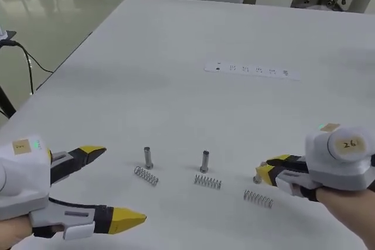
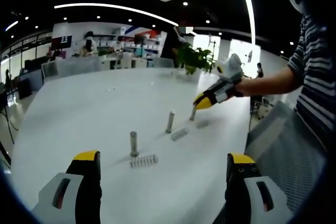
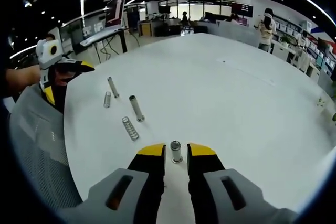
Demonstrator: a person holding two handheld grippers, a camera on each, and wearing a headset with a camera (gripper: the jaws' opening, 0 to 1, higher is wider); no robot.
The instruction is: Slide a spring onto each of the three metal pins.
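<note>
Three short metal pins stand upright in a row on the white table: left pin, middle pin, right pin. A spring lies in front of each. My left gripper is at the near left, jaws wide open and empty, facing the left pin and its spring. My right gripper reaches in from the right. In the right gripper view the right pin stands between its yellow tips, which are narrowly apart with small gaps on both sides.
A white power strip lies farther back on the table. The table's left edge runs diagonally, with a black cable and floor beyond. Chairs stand past the far edge. People stand in the distant office.
</note>
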